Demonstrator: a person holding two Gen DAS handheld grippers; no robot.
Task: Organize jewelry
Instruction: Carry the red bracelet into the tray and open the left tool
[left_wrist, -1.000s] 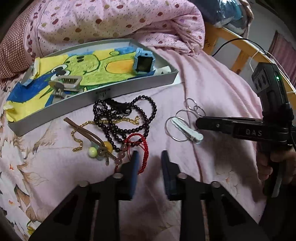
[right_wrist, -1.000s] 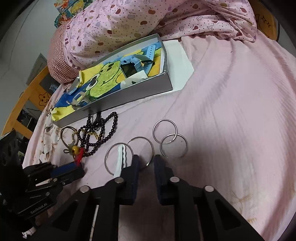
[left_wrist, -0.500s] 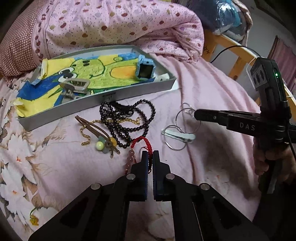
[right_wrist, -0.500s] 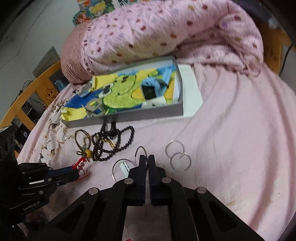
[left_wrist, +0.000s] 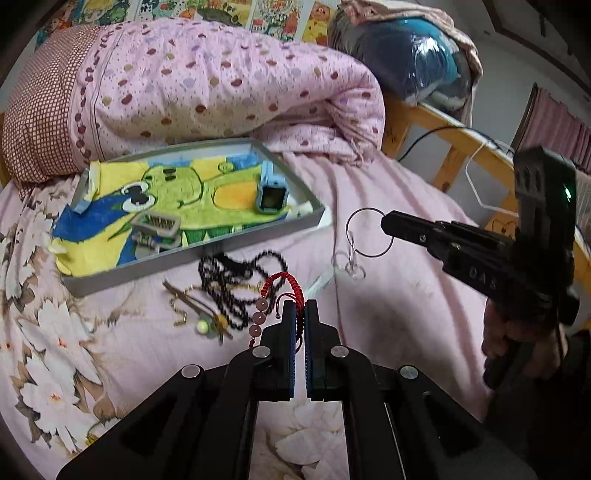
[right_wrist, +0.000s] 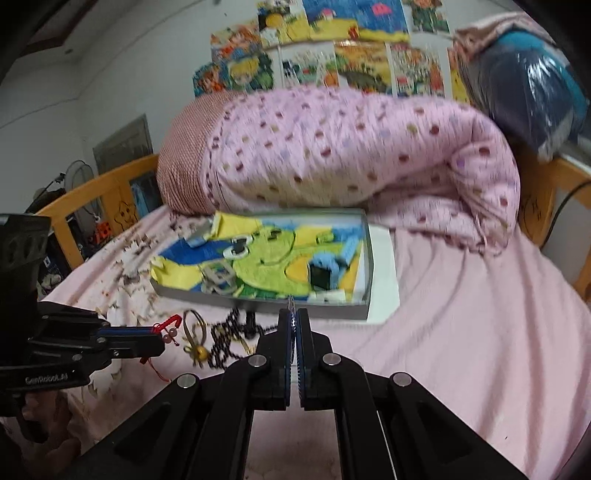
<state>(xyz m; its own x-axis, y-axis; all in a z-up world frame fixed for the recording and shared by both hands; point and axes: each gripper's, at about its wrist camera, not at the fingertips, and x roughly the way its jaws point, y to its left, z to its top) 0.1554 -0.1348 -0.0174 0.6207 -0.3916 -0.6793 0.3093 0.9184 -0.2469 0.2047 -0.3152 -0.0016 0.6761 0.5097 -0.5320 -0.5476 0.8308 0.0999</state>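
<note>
My left gripper (left_wrist: 300, 308) is shut on a red cord bracelet (left_wrist: 282, 291) with pink beads and holds it above the pink bed. My right gripper (right_wrist: 294, 316) is shut on a set of linked metal rings (left_wrist: 369, 232); smaller rings and a white clip hang blurred below it. In the right wrist view only the ring's edge (right_wrist: 291, 303) shows between the pads. A black bead necklace (left_wrist: 236, 280), a gold chain (left_wrist: 177, 312) and a brown cord with beads (left_wrist: 207, 317) lie on the bed before the grey box (left_wrist: 192, 254), which holds a blue watch (left_wrist: 269, 192) and a grey hair claw (left_wrist: 155, 229).
A rolled pink dotted quilt (left_wrist: 221, 85) lies behind the box. A wooden bed rail (left_wrist: 454, 147) runs at the right, with a cable and a blue bag (left_wrist: 424, 66) near it. Another rail (right_wrist: 96, 206) stands at the left in the right wrist view.
Both grippers closed, the left on the red bracelet and the right on the rings, then lifted them off the bed. The other jewelry stayed in place.
</note>
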